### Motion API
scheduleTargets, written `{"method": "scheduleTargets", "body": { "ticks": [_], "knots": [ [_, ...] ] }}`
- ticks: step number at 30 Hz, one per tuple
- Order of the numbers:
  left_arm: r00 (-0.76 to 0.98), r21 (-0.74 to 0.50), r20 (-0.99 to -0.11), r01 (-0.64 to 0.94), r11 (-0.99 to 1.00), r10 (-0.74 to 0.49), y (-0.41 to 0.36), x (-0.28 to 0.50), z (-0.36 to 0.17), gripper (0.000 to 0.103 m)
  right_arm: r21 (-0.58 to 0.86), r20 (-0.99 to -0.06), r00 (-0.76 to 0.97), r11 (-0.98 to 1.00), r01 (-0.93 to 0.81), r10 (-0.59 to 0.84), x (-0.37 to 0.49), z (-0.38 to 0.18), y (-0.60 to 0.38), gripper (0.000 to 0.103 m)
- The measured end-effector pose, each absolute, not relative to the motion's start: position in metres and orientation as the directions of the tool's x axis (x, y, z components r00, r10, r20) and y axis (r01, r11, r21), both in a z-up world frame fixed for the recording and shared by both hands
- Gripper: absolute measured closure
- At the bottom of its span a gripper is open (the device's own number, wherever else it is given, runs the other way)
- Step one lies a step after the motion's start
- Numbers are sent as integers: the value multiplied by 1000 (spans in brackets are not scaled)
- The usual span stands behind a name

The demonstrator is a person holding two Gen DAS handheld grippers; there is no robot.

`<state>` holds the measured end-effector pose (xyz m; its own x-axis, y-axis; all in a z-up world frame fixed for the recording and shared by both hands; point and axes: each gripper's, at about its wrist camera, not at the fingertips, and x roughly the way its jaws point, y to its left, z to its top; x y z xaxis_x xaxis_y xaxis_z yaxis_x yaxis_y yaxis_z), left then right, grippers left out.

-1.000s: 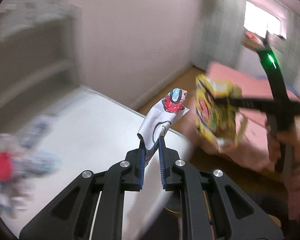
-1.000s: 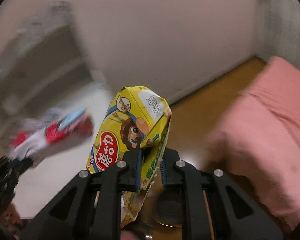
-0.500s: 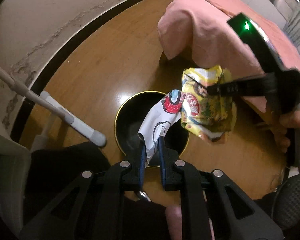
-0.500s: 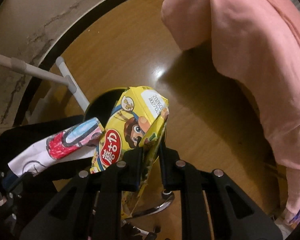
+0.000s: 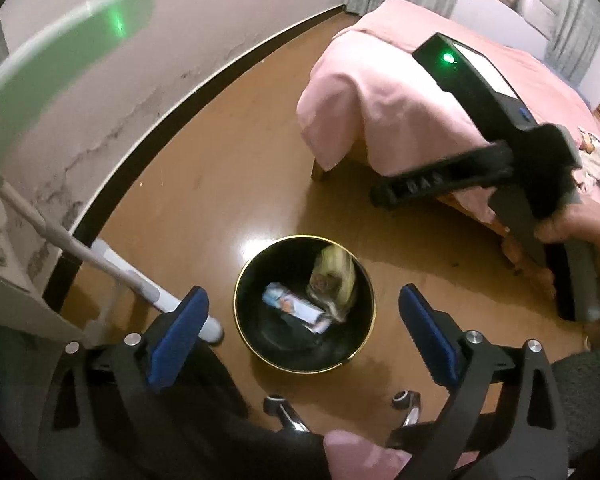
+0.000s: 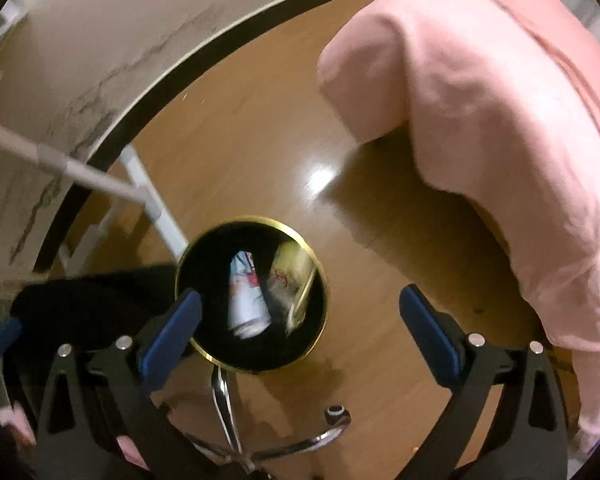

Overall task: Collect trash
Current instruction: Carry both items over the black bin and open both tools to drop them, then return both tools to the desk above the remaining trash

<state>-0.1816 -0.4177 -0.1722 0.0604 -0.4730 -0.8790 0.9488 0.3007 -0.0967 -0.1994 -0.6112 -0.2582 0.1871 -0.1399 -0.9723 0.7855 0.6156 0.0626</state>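
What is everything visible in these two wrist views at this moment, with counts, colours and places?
trash bin: one, black with gold rim, on the floor below both grippers
yellow snack bag: one, yellow, inside the bin, blurred
white wrapper: one, white with red and blue print, inside the bin beside the bag
floor: one, brown wood
bed cover: one, pink, right of the bin
white pole: one, white and grey, slanting left of the bin
chair base: one, chrome, near edge
left gripper: one, black with blue pads, jaws opening, nothing between
right gripper: one, same colours, jaws opening, nothing between
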Motion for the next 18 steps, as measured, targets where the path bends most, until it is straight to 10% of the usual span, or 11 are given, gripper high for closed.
{"method": "scheduleTargets", "body": {
  "ticks": [9, 13, 18],
  "knots": [
    [217, 66, -631, 972, 227, -745, -345, -190, -39, 10, -66, -540, 367, 472, 879, -757, -230, -89, -559, 7],
    [425, 116, -530, 894, 434, -734, -281, -141, 3, 7, -57, -456, 525, 612, 789, -719, -203, -46, -521, 7],
    [716, 185, -560, 598, 780, -416, -157, -40, 8, 7, -81, -490, 694, 820, 567, -528, -118, -24, -461, 7]
  ]
}}
